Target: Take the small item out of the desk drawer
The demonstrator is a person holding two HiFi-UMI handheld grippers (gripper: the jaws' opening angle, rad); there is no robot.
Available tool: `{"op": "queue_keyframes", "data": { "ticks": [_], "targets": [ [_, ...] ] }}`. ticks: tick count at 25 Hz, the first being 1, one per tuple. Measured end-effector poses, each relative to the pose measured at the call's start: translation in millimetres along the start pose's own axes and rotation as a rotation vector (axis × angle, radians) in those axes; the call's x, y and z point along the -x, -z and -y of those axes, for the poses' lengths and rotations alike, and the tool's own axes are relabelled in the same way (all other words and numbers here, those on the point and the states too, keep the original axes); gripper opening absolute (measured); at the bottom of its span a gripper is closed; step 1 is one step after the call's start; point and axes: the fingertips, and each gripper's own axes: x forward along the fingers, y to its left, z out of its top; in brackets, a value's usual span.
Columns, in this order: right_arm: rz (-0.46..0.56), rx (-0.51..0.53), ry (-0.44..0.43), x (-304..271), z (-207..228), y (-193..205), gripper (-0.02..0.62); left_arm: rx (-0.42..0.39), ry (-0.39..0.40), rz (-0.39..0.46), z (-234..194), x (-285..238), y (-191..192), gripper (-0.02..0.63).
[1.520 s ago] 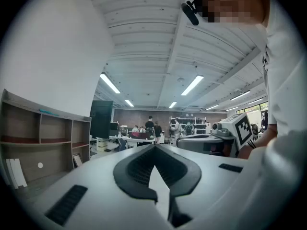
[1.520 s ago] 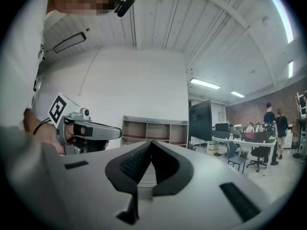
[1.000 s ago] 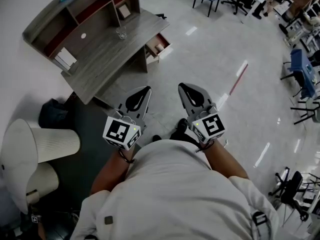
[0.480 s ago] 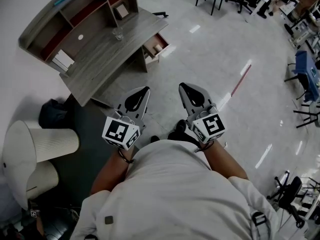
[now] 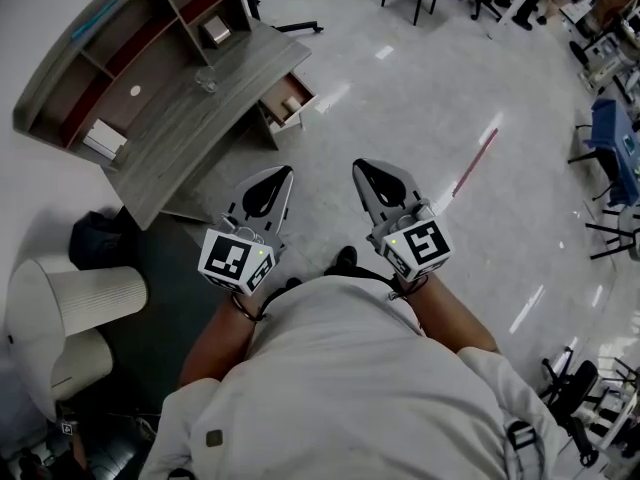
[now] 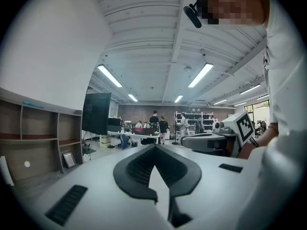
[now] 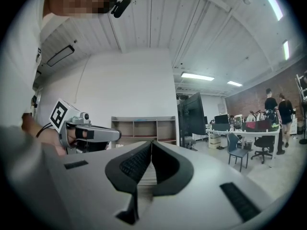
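The grey desk (image 5: 190, 133) with a shelf unit stands at the upper left of the head view. Its drawer (image 5: 284, 98) is pulled open at the right end, and a small pale thing shows inside, too small to make out. My left gripper (image 5: 280, 175) and right gripper (image 5: 362, 168) are held side by side over the floor, well short of the desk. Both are shut with nothing between the jaws. The left gripper (image 6: 154, 146) points level into the room. The right gripper (image 7: 151, 143) points level towards the shelf unit (image 7: 143, 128).
A glass (image 5: 205, 80) and a white object (image 5: 103, 138) sit on the desk. A white ribbed bin (image 5: 85, 298) and a dark bag (image 5: 95, 238) stand left of me. A red floor line (image 5: 475, 163) and office chairs (image 5: 605, 148) lie to the right. People (image 6: 158, 124) stand far off.
The desk and its open drawer have slid left in the head view as I move across the floor. Both grippers stay shut, side by side in front of me.
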Motion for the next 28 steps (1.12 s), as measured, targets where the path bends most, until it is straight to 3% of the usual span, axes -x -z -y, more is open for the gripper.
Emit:
{"op": "queue_keyframes", "data": {
  "ticks": [10, 28],
  "targets": [
    [0.002, -0.020, -0.013, 9.0, 76.2, 2.9, 0.023, -0.008, -0.006, -0.021, 21.0, -69.7, -2.1, 0.014],
    [-0.039, -0.037, 0.044, -31.1, 121.6, 12.4, 0.023, 0.029, 0.061, -0.023, -19.0, -133.9, 1.8, 0.014]
  ]
}}
